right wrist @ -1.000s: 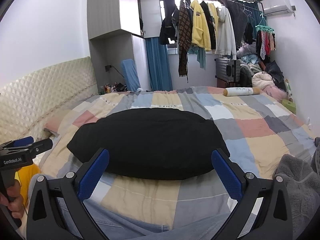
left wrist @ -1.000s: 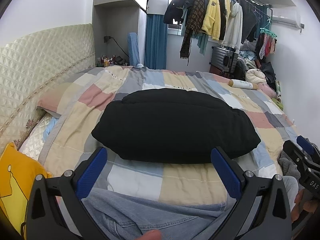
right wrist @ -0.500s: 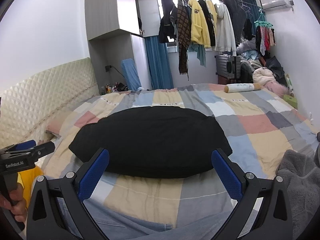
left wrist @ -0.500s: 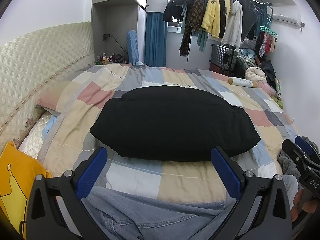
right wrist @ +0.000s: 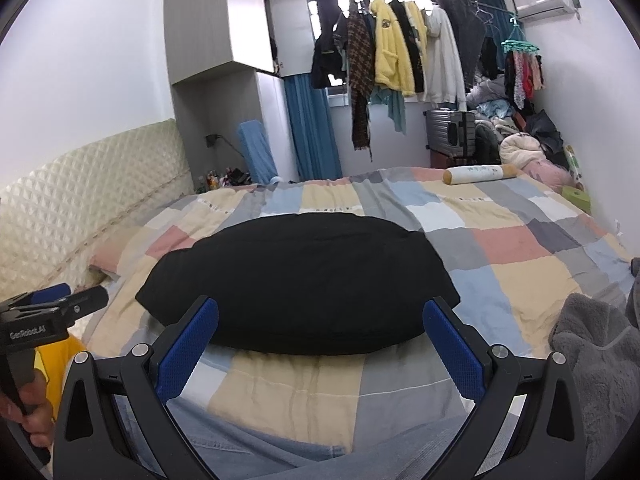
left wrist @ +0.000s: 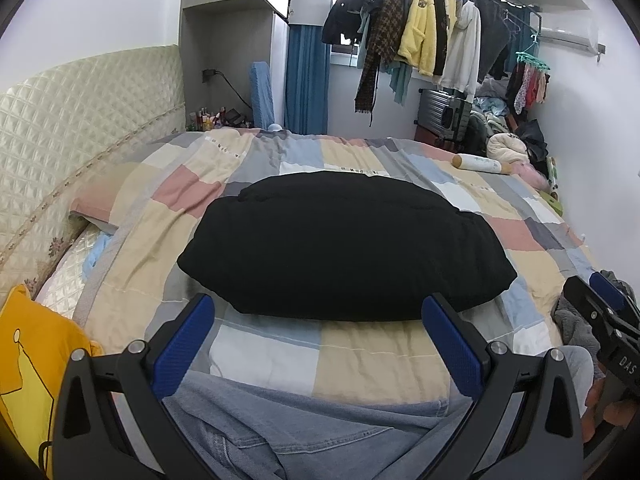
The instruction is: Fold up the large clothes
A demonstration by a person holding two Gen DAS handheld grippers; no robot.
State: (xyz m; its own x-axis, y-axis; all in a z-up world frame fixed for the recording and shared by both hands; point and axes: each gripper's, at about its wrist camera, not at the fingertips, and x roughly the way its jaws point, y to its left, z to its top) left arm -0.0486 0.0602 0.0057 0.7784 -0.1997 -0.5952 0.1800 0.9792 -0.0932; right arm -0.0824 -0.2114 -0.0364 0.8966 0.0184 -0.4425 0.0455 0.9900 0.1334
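A black garment [left wrist: 344,244] lies folded into a wide flat block in the middle of the checked bedspread [left wrist: 360,356]; it also shows in the right wrist view [right wrist: 300,280]. My left gripper [left wrist: 318,334] is open and empty, held above the near bed edge, short of the garment. My right gripper [right wrist: 320,336] is open and empty at about the same distance. Each gripper shows at the edge of the other's view: the right one [left wrist: 600,320] and the left one [right wrist: 48,308].
Blue jeans [left wrist: 300,432] lie at the near edge under both grippers. A yellow cloth [left wrist: 28,360] lies at the left, a grey fleece [right wrist: 592,360] at the right. A white roll [right wrist: 478,174] lies at the far right. Clothes hang on a rack [right wrist: 400,52] behind the bed.
Both grippers have lifted and tilted slightly, so the black garment sits a little lower in view. Nothing was grasped or released.
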